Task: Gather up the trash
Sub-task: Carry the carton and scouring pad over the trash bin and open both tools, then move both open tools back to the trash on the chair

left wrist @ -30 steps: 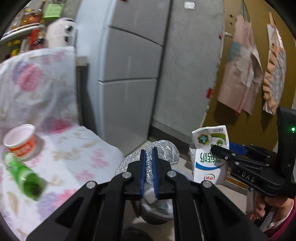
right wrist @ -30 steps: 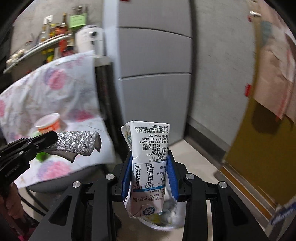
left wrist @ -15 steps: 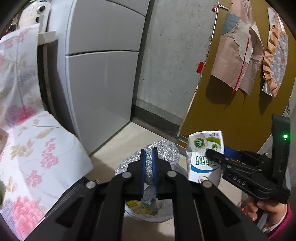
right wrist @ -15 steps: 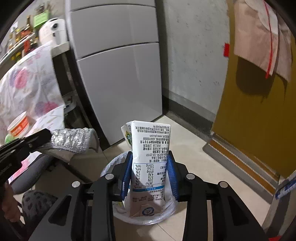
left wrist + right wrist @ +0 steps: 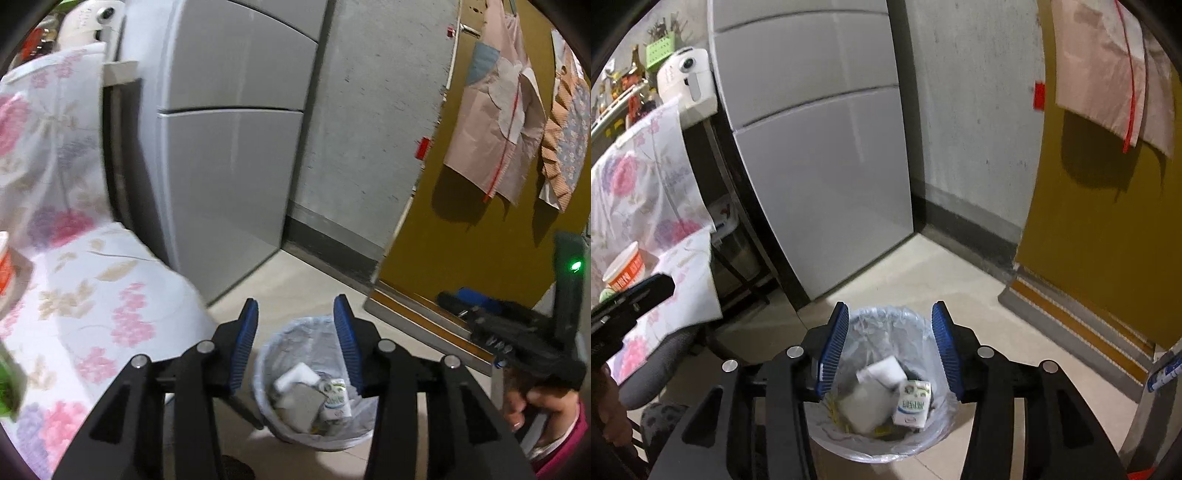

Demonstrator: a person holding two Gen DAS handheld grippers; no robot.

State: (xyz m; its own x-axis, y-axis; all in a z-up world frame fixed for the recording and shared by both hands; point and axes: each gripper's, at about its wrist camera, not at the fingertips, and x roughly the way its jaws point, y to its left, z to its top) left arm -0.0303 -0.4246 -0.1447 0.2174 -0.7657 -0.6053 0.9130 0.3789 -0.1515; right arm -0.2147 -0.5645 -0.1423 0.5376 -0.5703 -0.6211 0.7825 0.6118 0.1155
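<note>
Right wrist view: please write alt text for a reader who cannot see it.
The open right gripper hangs above a lined trash bin holding a milk carton and other waste. Behind stand a grey fridge and a floral tablecloth.

There are two tools, the left tool and the right tool, each with two blue-padded fingers spread apart. One trash bin lined with a clear bag stands on the floor. Inside it lie one milk carton, one white box and one greyish packet. One orange-and-white cup sits on the one floral-clothed table. One grey refrigerator stands behind.
</note>
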